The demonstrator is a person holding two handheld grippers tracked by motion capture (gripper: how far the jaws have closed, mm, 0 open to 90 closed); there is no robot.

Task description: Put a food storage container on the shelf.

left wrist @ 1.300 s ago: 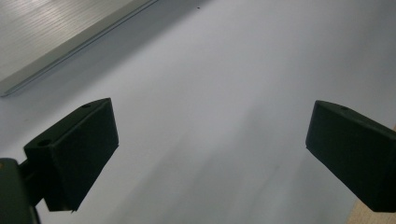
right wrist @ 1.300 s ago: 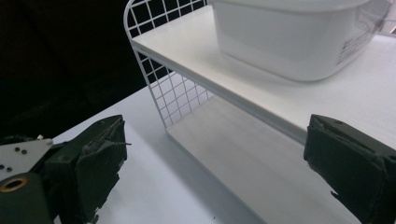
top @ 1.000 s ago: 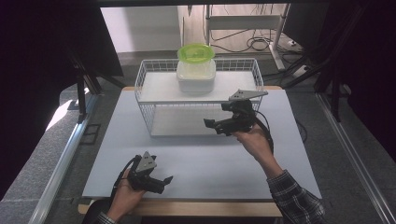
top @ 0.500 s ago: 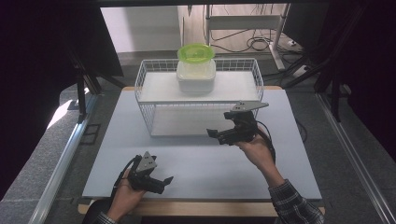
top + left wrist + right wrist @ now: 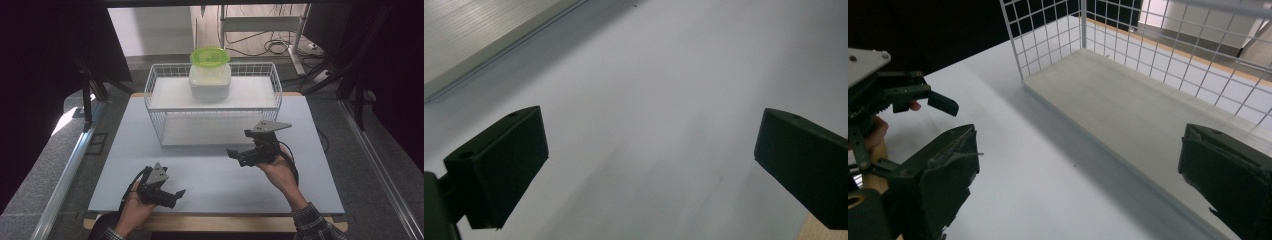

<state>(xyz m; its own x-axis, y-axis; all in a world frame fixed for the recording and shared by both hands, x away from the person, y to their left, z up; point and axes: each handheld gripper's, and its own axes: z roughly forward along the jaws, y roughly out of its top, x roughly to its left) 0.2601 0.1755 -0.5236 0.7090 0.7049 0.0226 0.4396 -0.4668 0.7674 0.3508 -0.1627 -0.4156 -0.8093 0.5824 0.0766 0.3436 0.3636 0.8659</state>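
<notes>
While both grippers hover over the pale table [image 5: 210, 175], the left gripper [image 5: 172, 196] gapes wide and empty — the right gripper [image 5: 239, 150] too, just before the wire rack [image 5: 165, 125], whose upper shelf bears a green-lidded container [image 5: 210, 75].

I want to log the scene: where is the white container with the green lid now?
In the high view the white container stands on the top shelf of the wire rack, near its middle, at the far side of the table.
</notes>
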